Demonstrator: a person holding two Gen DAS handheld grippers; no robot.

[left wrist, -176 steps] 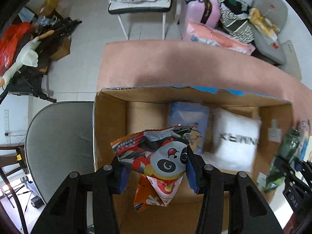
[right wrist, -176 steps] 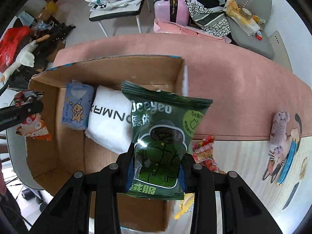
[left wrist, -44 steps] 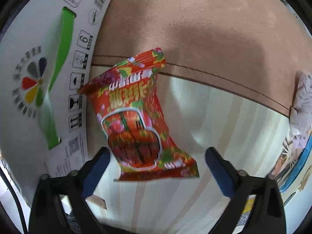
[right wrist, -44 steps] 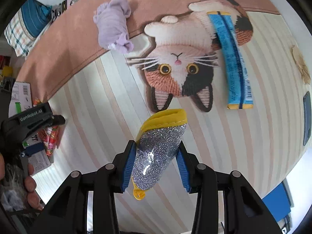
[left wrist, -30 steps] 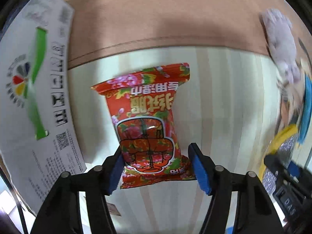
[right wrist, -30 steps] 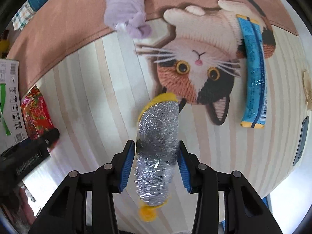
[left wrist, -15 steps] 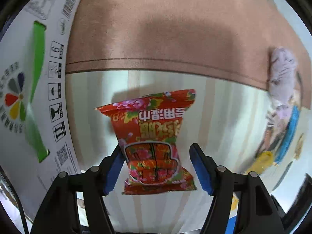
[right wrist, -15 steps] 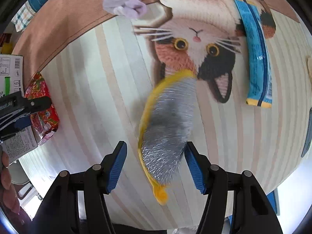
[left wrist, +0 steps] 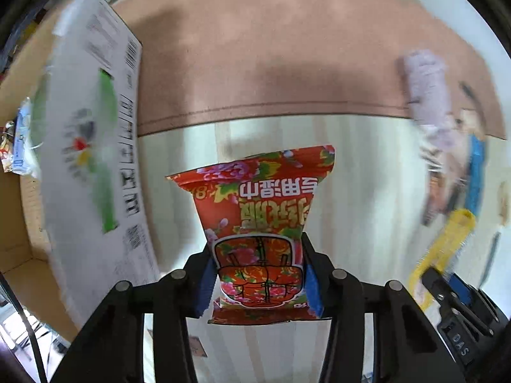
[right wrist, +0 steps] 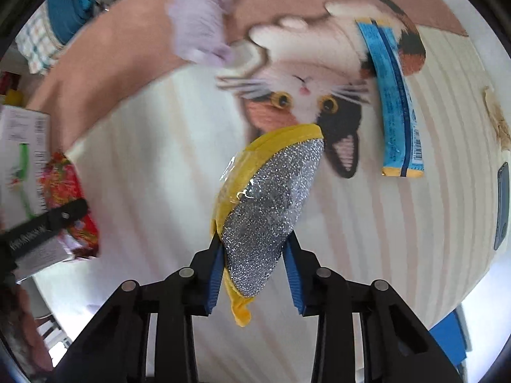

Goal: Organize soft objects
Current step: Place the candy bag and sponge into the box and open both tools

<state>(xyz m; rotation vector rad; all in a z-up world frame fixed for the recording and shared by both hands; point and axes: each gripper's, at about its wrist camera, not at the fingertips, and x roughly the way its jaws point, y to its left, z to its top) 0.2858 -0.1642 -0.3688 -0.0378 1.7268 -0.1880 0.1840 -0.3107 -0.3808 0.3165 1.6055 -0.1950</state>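
A red flowered snack packet [left wrist: 255, 210] hangs above the striped tabletop, pinched at its lower end by my left gripper [left wrist: 258, 274], whose jaws are closing onto it. In the right wrist view a silver glitter sponge with a yellow rim [right wrist: 268, 204] stands between the blue pads of my right gripper [right wrist: 254, 265], which is also closing and presses on its lower part. The red packet [right wrist: 64, 185] and the left gripper [right wrist: 48, 223] show at that view's left edge. The sponge [left wrist: 447, 242] appears at the right of the left wrist view.
An open cardboard box with a white printed flap [left wrist: 95, 159] lies to the left. A purple cloth roll [right wrist: 201, 22], a cat-shaped mat [right wrist: 306, 63] and a long blue packet [right wrist: 396, 102] lie further back. A phone [right wrist: 501, 204] rests near the right edge.
The left jaws have gone from standing wide beside the red packet to pinching it, and it has risen. The right jaws widened, then pinched the sponge again, higher above the table.
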